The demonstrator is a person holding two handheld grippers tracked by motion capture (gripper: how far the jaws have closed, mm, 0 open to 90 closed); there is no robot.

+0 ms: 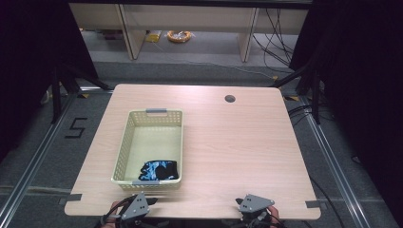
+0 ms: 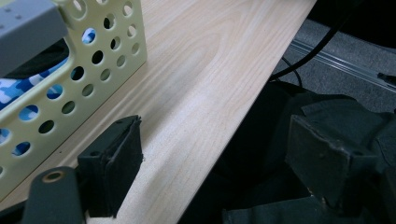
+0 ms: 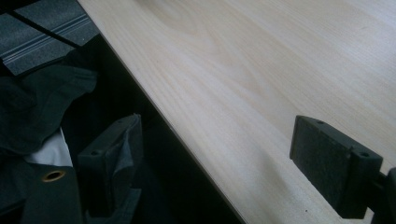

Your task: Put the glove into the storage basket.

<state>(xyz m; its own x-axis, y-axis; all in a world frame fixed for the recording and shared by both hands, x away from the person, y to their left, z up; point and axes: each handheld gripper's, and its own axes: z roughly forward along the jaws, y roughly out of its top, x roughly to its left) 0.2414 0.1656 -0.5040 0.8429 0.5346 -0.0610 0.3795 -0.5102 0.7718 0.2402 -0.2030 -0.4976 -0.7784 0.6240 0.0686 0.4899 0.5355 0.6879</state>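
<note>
Both the left gripper (image 1: 153, 201) and the right gripper (image 1: 239, 203) rest at the table's (image 1: 237, 142) near edge, jaws wide apart and empty. The blue-patterned cloth (image 1: 159, 170) lies in the basket's (image 1: 124, 142) near end. Judged best: lower the left gripper straight inside the rim before pinching.

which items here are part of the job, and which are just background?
In play:
- basket, pale yellow, on the table's left half
- blue-and-black cloth lying in the basket's near end
- left gripper and right gripper, both open, at the table's near edge

Lying about:
- table itself, with its cable hole
- yellow cable coil on the floor beyond
</note>
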